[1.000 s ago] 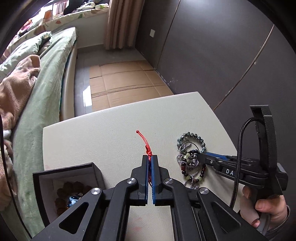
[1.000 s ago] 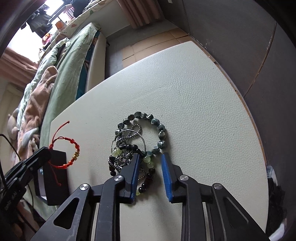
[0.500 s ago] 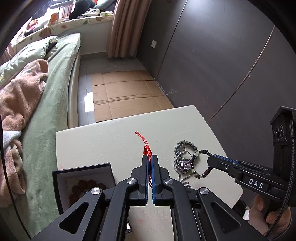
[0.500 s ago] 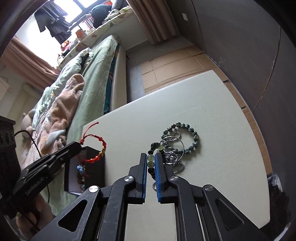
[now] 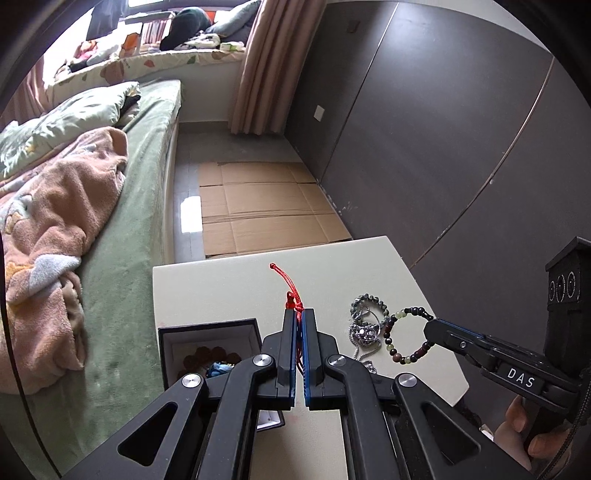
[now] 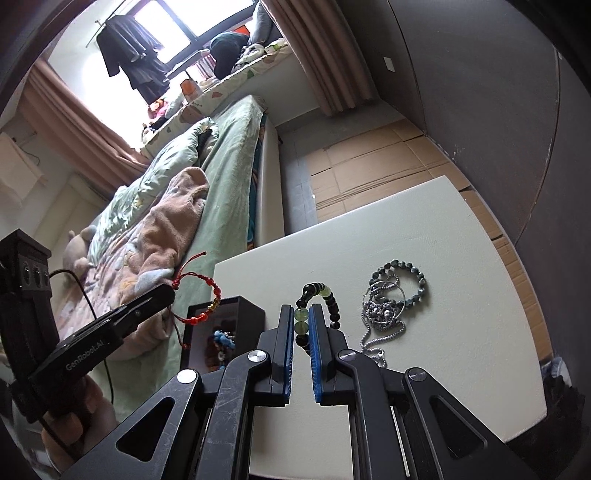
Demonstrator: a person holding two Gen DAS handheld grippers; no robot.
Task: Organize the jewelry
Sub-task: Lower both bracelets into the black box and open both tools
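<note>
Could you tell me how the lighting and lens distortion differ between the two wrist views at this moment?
Left wrist view: even, soft light, a bright glare patch on the floor, wardrobe lines bowed by the fisheye, dark vignette corners. Right wrist view: the window is blown out, the bed looks backlit, yet the table and the beaded bracelet in the right tool stay sharp.

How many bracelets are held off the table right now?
2. The red cord bracelet is in the left gripper, above the black box. The green-and-dark bead bracelet is in the right gripper. Others remain piled on the table.
</note>
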